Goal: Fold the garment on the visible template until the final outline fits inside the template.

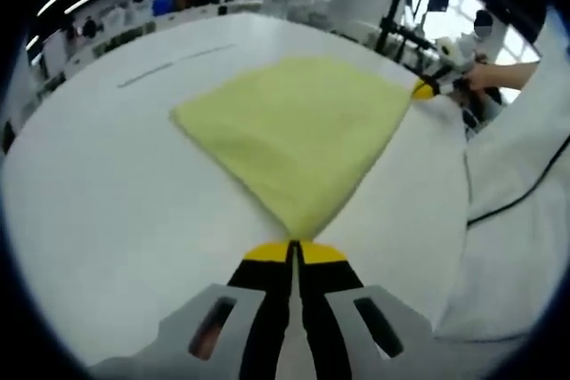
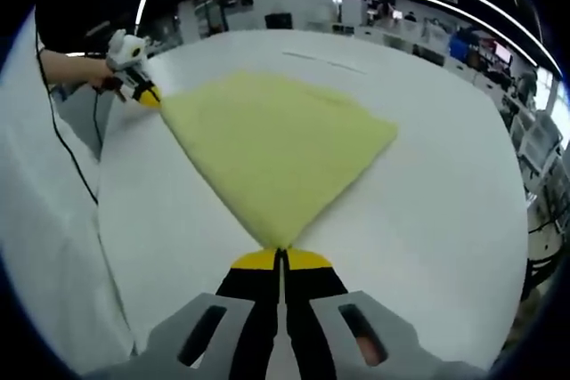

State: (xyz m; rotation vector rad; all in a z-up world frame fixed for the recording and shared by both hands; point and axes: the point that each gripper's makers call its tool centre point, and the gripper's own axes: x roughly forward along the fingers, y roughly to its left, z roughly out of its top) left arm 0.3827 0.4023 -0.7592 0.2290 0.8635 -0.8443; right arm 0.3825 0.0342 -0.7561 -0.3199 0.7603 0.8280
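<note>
**Both Grippers Pinch Opposite Corners of the Cloth**

The left gripper is clamped on one corner of the pale yellow terry cloth garment; the right gripper is clamped on the opposite corner. This hold likely keeps one edge taut for folding. The garment fans toward 12 o'clock across the white table. A hand at 2 o'clock carries the right gripper.

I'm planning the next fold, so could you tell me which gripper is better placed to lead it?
Neither clearly: the left gripper and right gripper each pinch one corner of the yellow cloth, so both should probably move together.
</note>
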